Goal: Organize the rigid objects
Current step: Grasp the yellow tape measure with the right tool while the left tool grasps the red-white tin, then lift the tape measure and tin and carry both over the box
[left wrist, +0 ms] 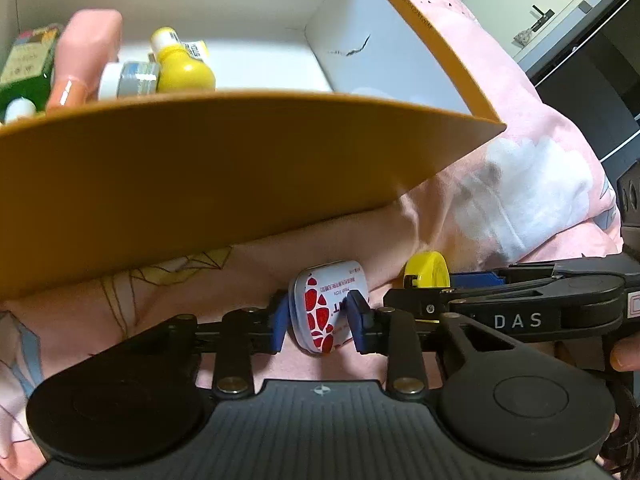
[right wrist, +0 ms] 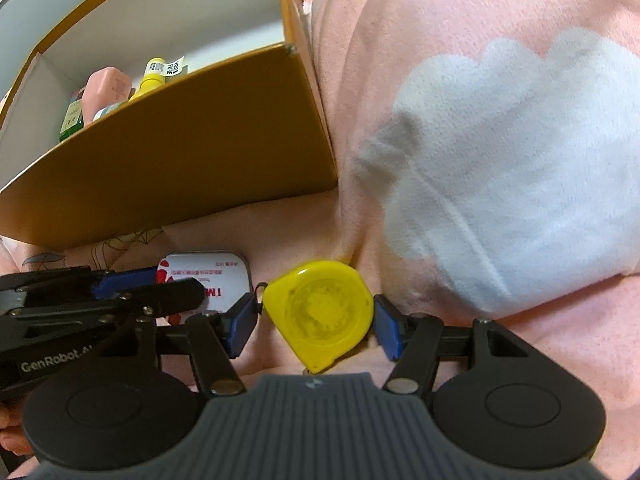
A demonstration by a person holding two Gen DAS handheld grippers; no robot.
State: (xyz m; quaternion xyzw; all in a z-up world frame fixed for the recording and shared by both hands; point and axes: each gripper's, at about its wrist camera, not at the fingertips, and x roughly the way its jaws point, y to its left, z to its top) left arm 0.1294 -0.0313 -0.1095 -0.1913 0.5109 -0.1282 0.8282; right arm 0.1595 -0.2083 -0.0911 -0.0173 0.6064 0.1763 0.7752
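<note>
Rising just beyond both claws as a barrier: the orange box's near wall [left wrist: 208, 160]. Crowding the box's left end: bottles [left wrist: 182, 66]. Lying open and bare: box floor [left wrist: 264, 60] to the right. Bulging right of the box: pink bedding [right wrist: 500, 152].

Right gripper [right wrist: 316, 320] clamps a yellow tape measure [right wrist: 320, 312] on a pink blanket [right wrist: 480, 120]; left gripper [right wrist: 160, 284] holds a white tin [right wrist: 224, 272] near an orange box [right wrist: 180, 140].
</note>
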